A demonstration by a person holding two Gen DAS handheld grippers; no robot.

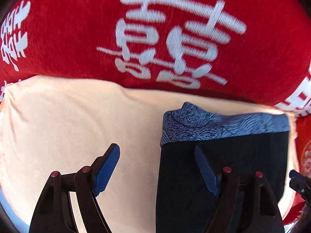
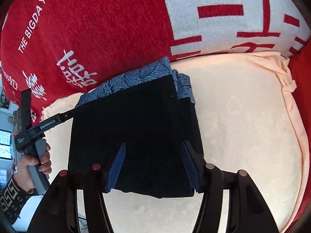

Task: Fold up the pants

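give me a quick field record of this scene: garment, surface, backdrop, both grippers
garment: black folded pants with blue patterned waistband, lying in a compact rectangle
surface: pale peach cloth under the pants
backdrop: red blanket with white characters behind the cloth
left gripper: open, nothing between the pads, over the pants' edge
right gripper: open above the pants, pads not pressing
fold status: appears finished
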